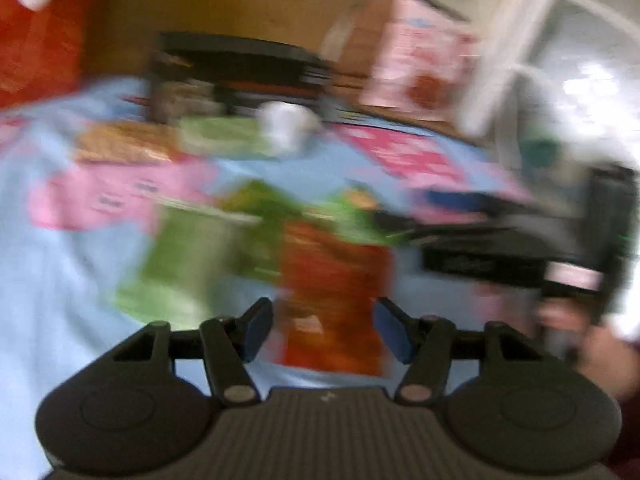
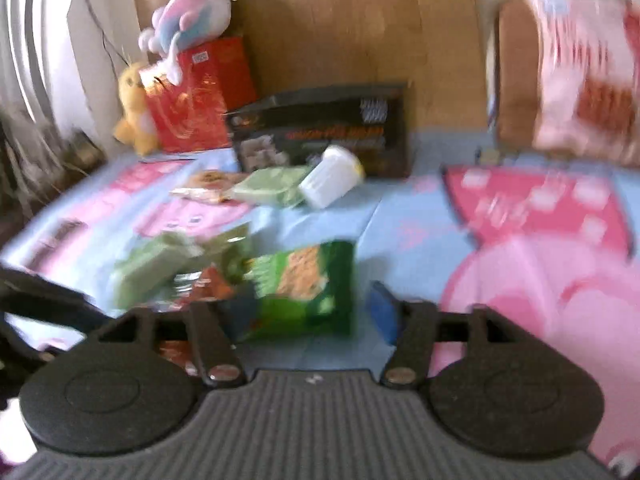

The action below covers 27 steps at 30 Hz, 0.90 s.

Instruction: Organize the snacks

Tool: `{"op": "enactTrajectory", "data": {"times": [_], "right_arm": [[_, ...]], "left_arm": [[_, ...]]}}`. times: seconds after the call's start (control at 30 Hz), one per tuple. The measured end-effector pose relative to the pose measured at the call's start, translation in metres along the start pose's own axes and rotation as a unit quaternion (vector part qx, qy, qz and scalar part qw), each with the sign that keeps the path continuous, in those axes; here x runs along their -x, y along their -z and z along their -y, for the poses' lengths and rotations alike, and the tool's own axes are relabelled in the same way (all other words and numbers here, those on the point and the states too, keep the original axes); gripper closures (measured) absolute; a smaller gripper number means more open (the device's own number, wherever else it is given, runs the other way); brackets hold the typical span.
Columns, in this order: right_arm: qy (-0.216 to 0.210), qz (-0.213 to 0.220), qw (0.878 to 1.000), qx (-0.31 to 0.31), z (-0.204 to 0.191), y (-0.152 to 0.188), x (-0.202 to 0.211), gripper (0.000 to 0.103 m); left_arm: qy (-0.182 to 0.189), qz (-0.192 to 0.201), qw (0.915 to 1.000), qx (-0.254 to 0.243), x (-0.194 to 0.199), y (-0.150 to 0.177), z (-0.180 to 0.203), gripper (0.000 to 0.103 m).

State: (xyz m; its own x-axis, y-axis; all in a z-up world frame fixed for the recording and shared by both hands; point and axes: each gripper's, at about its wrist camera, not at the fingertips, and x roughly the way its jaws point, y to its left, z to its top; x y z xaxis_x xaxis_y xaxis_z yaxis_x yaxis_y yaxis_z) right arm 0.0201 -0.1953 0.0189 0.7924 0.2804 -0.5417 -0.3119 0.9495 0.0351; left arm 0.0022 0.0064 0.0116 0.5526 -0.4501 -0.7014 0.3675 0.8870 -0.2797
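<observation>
Between blurred fingers (image 1: pixel 260 326), orange packet (image 1: pixel 334 304) (print unreadable).

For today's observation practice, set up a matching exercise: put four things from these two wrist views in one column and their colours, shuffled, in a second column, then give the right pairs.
Things
1. snack bag between the left gripper's fingers
2. snack packet between the right gripper's fingers
3. tub lying on its side
4. box at the back

Colours
A. white
B. black
C. orange-red
D. green

Pairs: 1-C, 2-D, 3-A, 4-B
</observation>
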Motion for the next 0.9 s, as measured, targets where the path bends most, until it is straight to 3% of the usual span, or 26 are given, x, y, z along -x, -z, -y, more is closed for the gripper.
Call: {"op": "enactTrajectory", "data": {"times": [0.03, 0.1, 0.17, 0.23, 0.33, 0.43, 0.53, 0.57, 0.6, 0.7, 0.77, 0.9], "right_arm": [[0.044, 0.012, 0.999, 0.010, 0.001, -0.001, 0.002, 0.019], [0.079, 0.018, 0.997, 0.013, 0.007, -0.002, 0.008, 0.027], [0.050, 0.023, 0.998, -0.013, 0.021, -0.001, 0.020, 0.027], [-0.003, 0.018, 0.999, -0.034, 0.025, 0.001, 0.030, 0.027], [-0.040, -0.003, 0.999, 0.003, 0.013, 0.010, 0.032, 0.028], [-0.018, -0.023, 0.999, 0.040, -0.005, 0.017, 0.029, 0.029], [-0.024, -0.039, 0.998, 0.041, -0.008, 0.023, 0.026, 0.037], [-0.020, -0.034, 0.998, 0.044, -0.010, 0.024, 0.026, 0.039], [-0.016, -0.030, 0.998, 0.044, -0.010, 0.023, 0.025, 0.048], [0.044, -0.015, 0.999, 0.017, 0.004, 0.016, 0.016, 0.062], [0.074, -0.010, 0.997, -0.019, 0.022, 0.011, 0.014, 0.063], [0.055, 0.000, 0.998, -0.038, 0.037, 0.013, 0.032, 0.062]], "left_arm": [[0.005, -0.002, 0.9999, 0.013, 0.002, -0.003, -0.004, 0.047], [0.064, 0.002, 0.9964, 0.056, 0.012, -0.013, -0.016, 0.047], [0.080, 0.023, 0.9951, 0.053, 0.021, -0.027, -0.014, 0.045], [0.063, 0.039, 0.9970, 0.022, 0.021, -0.045, -0.002, 0.043], [0.074, 0.023, 0.9968, -0.017, -0.002, -0.068, 0.011, 0.041], [0.076, -0.019, 0.9959, -0.044, -0.038, -0.081, 0.019, 0.040], [0.087, -0.080, 0.9918, -0.050, -0.068, -0.079, 0.023, 0.037], [0.094, -0.081, 0.9914, -0.041, -0.072, -0.078, 0.023, 0.036], [0.105, -0.084, 0.9906, -0.027, -0.074, -0.078, 0.026, 0.026], [0.117, -0.083, 0.9896, -0.008, -0.078, -0.079, 0.036, 0.025], [0.135, -0.082, 0.9873, 0.015, -0.078, -0.079, 0.037, 0.026], [0.131, -0.062, 0.9890, 0.031, -0.072, -0.085, 0.031, 0.026]]}}
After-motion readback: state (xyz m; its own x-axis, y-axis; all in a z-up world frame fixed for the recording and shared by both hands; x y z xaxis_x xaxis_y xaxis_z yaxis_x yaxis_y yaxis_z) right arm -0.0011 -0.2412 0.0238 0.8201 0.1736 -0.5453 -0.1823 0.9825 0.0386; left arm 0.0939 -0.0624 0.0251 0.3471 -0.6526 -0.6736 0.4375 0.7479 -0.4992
